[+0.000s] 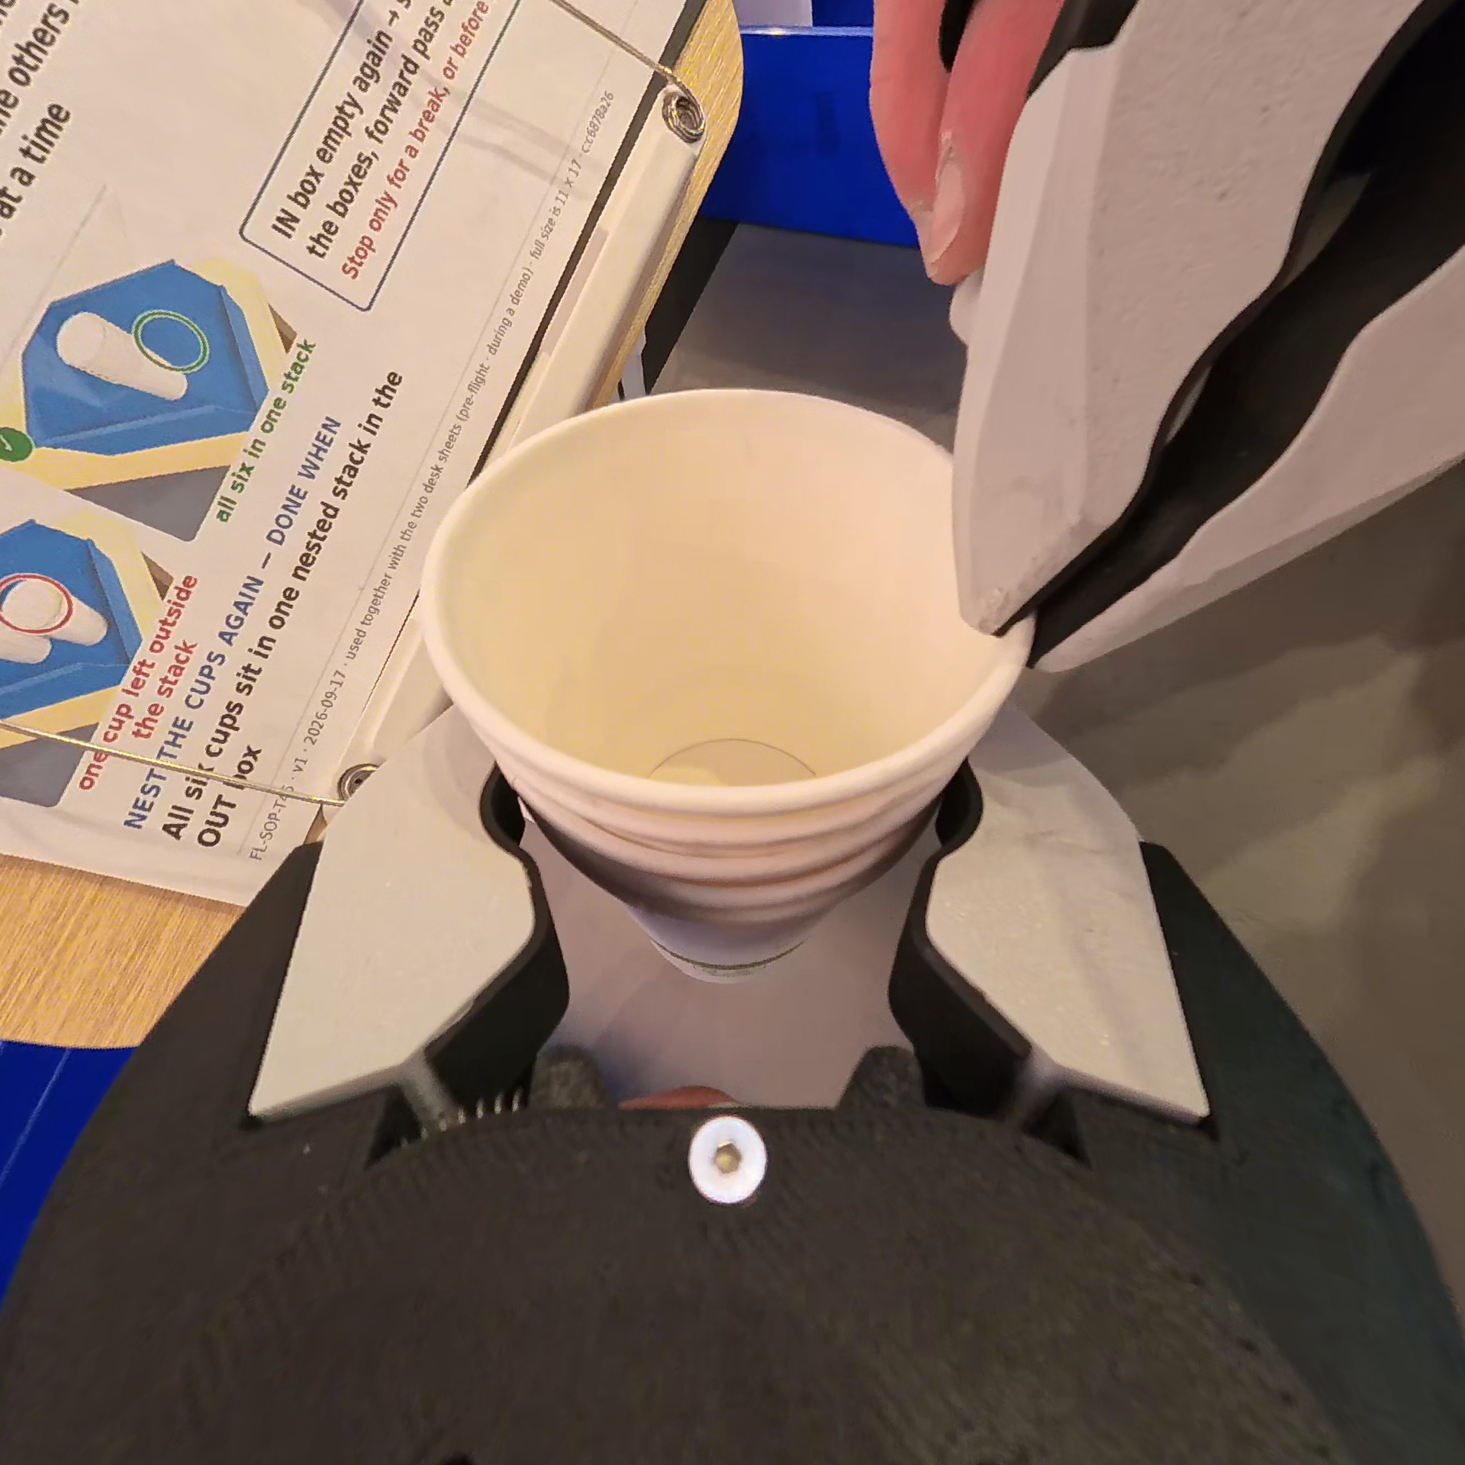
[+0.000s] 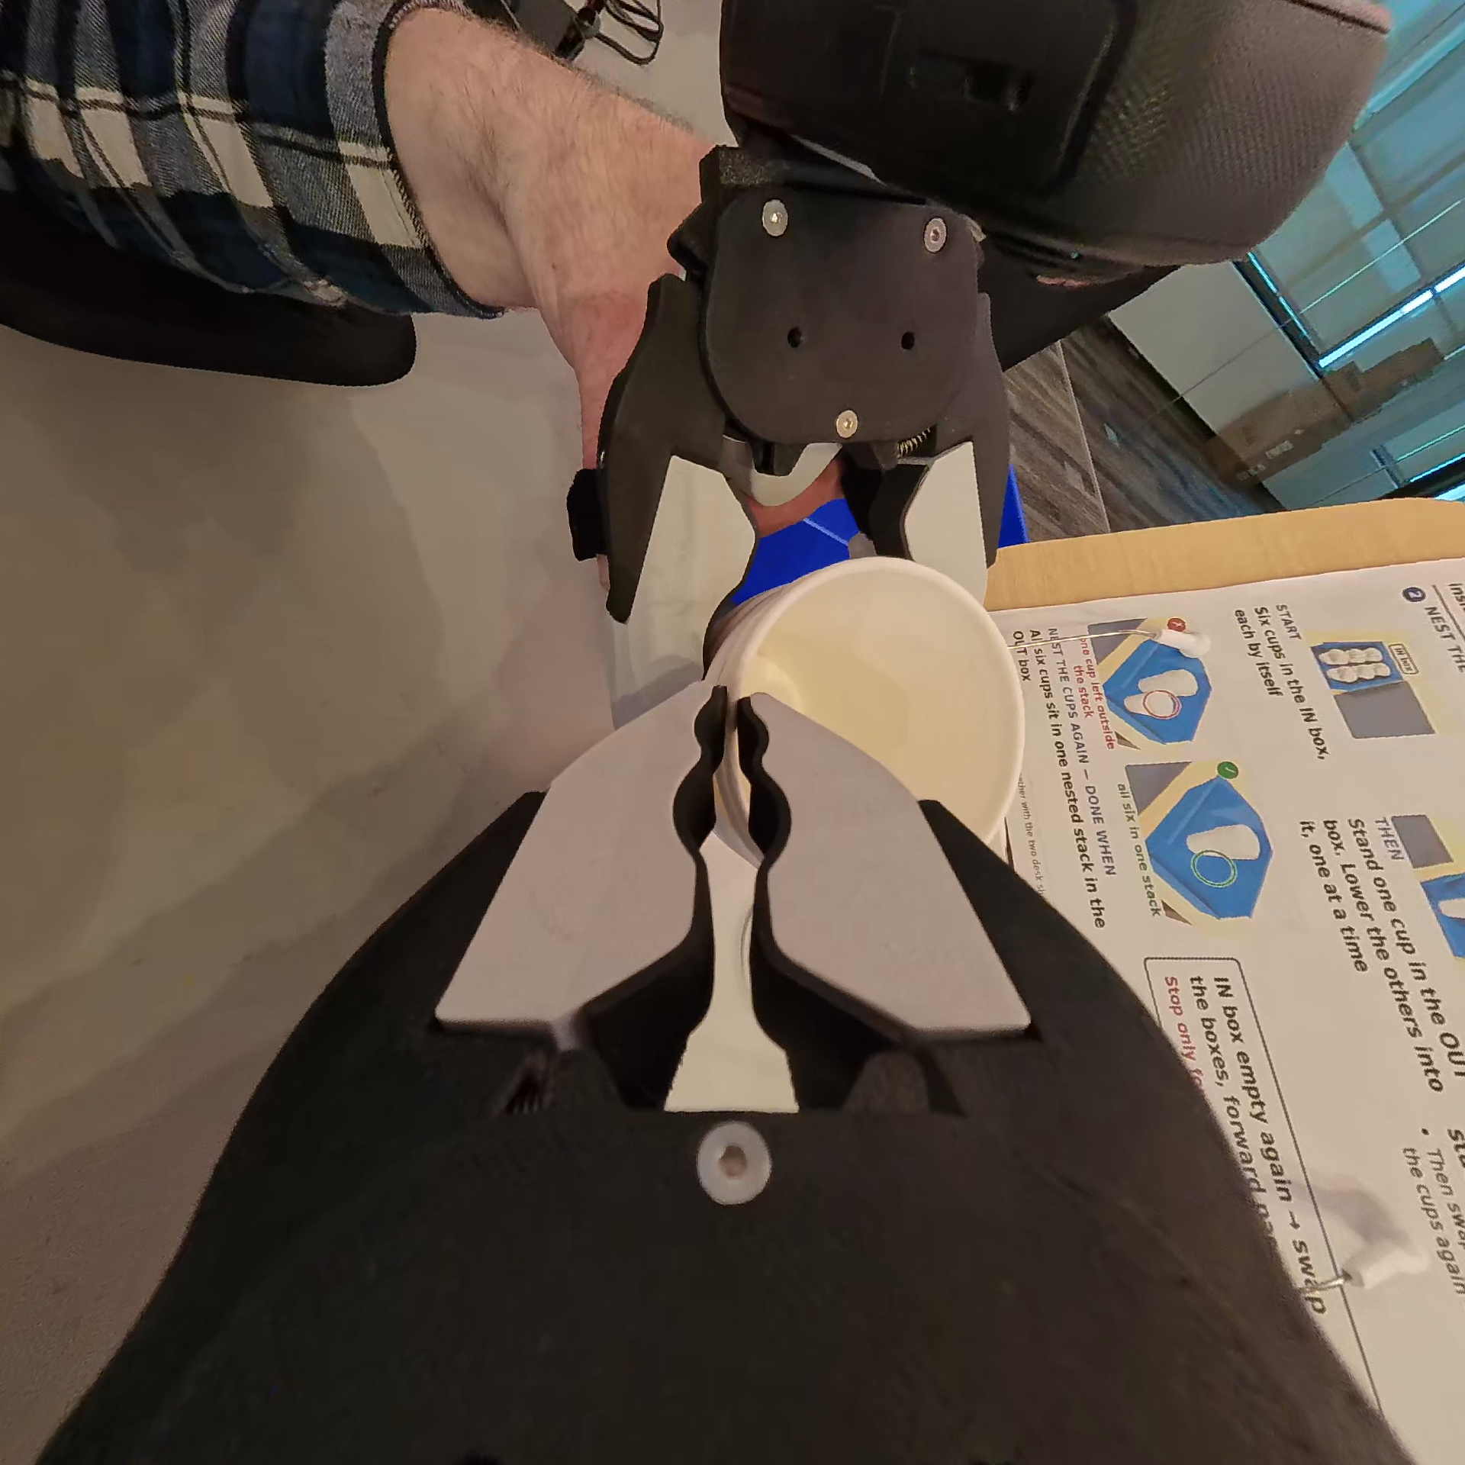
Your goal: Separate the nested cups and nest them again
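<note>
The nested stack of white paper cups (image 1: 713, 801) sits between the left gripper (image 1: 729, 801)'s wide-spread jaws, mouth toward that cam, held up off the grey surface (image 1: 1189, 793) w/ several rims stepped one under another. Both black inner pads hug the stack's flanks low down; prob. pressing, though the contact itself is shadowed, so that's a judgement.

Right gripper (image 2: 729, 705) comes in from the side, jaws nearly closed, pinching the wall of the top cup (image 2: 872, 698) at its rim: one finger inside the mouth, the other outside. In the left cam the same pinch shows at the rim's right edge (image 1: 1007, 626).

Step in hand: separating, i.e. peeling the innermost cup out of the stack. Not yet free; its rim sits tight on the next one down.

Next move, as I read it: pull the right gripper straight out along the stack axis while the left holds the rest steady. A slight twist or rock may help if the cups stick. Risk: two cups come together, or the thin rim crumples under the pinch.

Instruction sheet (image 1: 238, 317) on a wood board and blue bin (image 1: 793, 119) lie beyond; the freed cup likely goes there.
</note>
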`<act>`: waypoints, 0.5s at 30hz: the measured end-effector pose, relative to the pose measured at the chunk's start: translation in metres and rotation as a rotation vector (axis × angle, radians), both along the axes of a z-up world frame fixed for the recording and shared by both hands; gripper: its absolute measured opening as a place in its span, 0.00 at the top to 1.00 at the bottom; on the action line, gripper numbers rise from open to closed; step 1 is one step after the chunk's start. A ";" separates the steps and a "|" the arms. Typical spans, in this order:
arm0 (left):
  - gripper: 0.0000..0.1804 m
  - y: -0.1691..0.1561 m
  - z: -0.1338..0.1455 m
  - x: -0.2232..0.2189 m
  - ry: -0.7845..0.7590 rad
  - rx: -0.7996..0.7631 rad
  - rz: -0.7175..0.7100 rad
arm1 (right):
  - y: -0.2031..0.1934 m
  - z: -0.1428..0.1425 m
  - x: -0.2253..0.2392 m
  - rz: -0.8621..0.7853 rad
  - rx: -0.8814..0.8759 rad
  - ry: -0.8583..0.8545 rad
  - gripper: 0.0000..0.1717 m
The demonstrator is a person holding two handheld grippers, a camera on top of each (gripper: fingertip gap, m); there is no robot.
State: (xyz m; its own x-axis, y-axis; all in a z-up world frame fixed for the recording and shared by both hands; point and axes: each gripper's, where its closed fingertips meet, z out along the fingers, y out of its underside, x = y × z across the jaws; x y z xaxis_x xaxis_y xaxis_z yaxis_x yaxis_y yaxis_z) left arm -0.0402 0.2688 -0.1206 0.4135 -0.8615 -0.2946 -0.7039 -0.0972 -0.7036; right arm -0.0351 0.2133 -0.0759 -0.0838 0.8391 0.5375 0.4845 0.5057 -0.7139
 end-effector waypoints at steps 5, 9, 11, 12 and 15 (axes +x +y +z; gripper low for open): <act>0.43 0.000 0.001 0.000 0.001 0.008 -0.001 | -0.001 0.001 0.000 0.001 0.002 0.004 0.98; 0.43 0.000 0.001 0.000 0.003 0.013 0.001 | -0.001 0.003 0.001 0.004 -0.001 0.008 0.98; 0.43 0.000 0.002 0.000 0.004 0.016 0.002 | -0.002 0.004 0.001 0.008 -0.005 0.014 0.99; 0.43 0.000 0.001 0.000 0.005 0.016 0.001 | -0.002 0.005 0.001 0.009 -0.005 0.015 0.98; 0.43 0.000 0.001 0.000 0.007 0.016 0.000 | -0.002 0.005 0.002 0.007 0.000 0.012 0.99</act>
